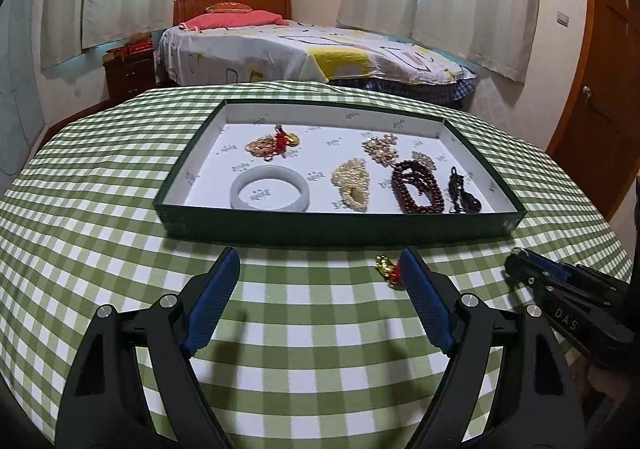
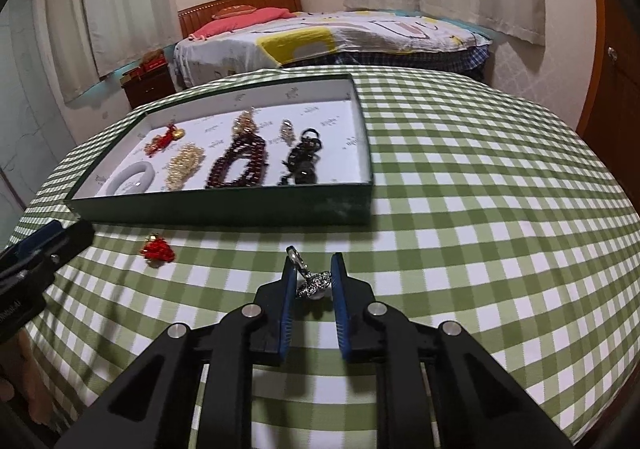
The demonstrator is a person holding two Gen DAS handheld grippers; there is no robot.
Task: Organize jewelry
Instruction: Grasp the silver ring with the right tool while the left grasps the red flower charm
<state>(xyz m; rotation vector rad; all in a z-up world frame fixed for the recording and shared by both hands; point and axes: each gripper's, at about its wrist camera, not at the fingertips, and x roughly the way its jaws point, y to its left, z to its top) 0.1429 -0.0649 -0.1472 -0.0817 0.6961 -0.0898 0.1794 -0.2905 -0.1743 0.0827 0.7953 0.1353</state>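
Right gripper [image 2: 314, 269] is clamped on a silver clasp charm [image 2: 314, 285] just above the checked tablecloth [image 2: 480, 229], near the green tray [image 2: 224, 209]. Left gripper [image 1: 320, 269] gapes wide and empty, a red-and-gold charm [image 1: 387, 269] beside its right finger.

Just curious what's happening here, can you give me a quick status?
Right gripper shut on silver charm. Left gripper open, empty. Red-gold charm left on tablecloth. Path to box clear.

Soft, even indoor light, faint shadows under the fingers [image 1: 208, 305], strong fisheye bending, dark vignetted corners.
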